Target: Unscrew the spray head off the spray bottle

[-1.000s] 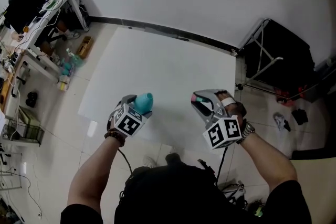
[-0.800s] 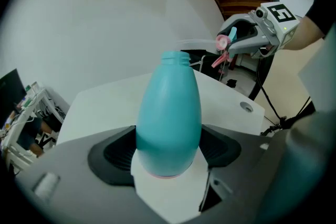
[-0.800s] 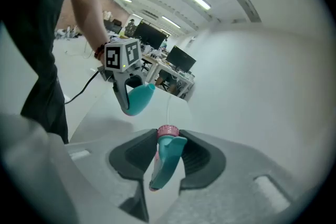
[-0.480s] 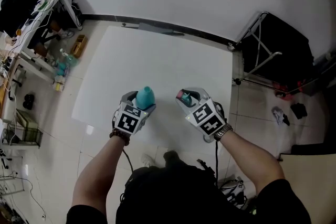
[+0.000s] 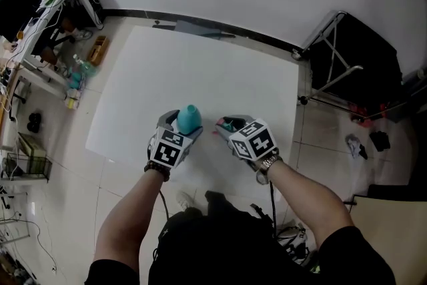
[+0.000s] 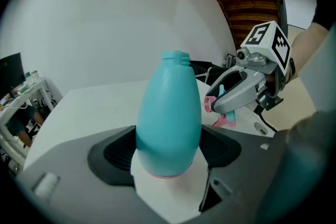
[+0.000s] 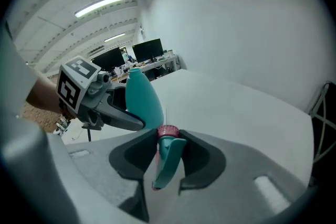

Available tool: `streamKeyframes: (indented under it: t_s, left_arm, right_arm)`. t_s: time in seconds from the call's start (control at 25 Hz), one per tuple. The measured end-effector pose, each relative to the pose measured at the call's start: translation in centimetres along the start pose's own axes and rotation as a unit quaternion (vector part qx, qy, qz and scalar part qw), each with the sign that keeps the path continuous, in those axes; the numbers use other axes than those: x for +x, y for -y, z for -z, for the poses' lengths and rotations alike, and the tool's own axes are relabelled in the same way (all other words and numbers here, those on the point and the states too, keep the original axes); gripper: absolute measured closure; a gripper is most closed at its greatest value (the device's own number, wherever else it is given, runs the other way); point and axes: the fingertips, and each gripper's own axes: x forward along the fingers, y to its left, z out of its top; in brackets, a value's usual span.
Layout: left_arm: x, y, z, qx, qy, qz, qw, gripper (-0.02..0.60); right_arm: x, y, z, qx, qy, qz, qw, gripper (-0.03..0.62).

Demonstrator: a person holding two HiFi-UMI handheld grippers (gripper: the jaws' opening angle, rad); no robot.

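Over table (image 5: 200,63): left tool (image 5: 181,130) clamps bottle (image 6: 168,113); right tool (image 5: 227,125) alongside, clamping spray head (image 7: 167,157)

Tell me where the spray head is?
The spray head sits clamped in the right hand-held gripper, just right of the teal bottle in the head view.
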Motion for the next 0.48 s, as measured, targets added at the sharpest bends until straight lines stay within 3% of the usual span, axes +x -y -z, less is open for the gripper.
streamKeyframes:
  t_s: [0.48]
  left_arm:
    - [2.4,-0.2,-0.2,-0.012,0.015,-0.003,0.9998,0.179]
  right_arm:
    - [3.9,1.2,1.0,0.053,-0.019,-0.046,0.997,0.474]
